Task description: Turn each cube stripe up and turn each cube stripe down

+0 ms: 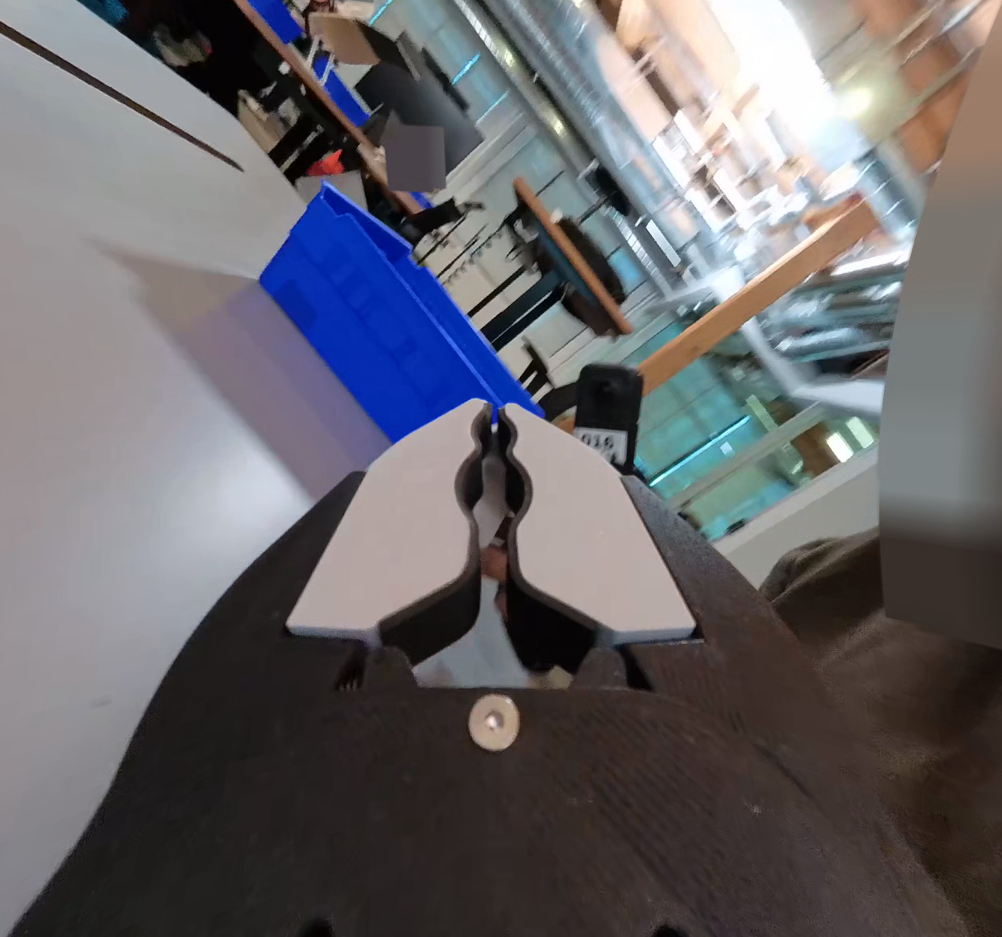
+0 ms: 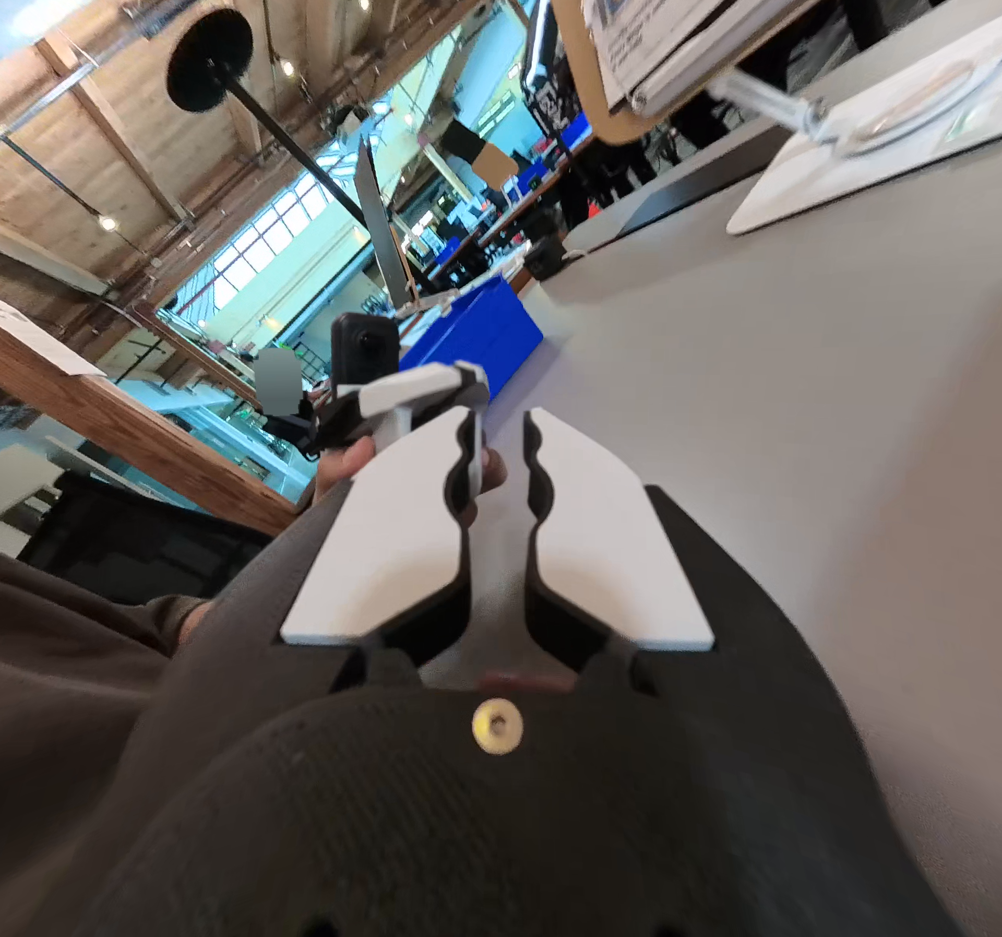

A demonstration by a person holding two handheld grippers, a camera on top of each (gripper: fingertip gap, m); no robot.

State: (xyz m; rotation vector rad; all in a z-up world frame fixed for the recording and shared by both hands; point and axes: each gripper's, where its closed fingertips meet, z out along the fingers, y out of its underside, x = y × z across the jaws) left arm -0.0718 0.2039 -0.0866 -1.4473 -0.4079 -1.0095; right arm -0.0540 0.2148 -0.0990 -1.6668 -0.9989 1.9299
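While both views tilted steeply, no cube showed in either, so its stripe direction and place could not be told. The left hand-held gripper (image 1: 496, 414) was clenched with nothing between its fingers, pointing along the grey surface (image 1: 108, 423) toward a blue bin (image 1: 368, 314). The right hand-held gripper (image 2: 501, 417) was released, with a narrow gap, aimed past the left one toward the same bin.

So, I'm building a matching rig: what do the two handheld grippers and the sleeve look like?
Both grippers, the left gripper and the right gripper, have a textured black body with a silver screw. Their flat pale grey fingers have wavy black inner edges. The sleeve is dark brown.
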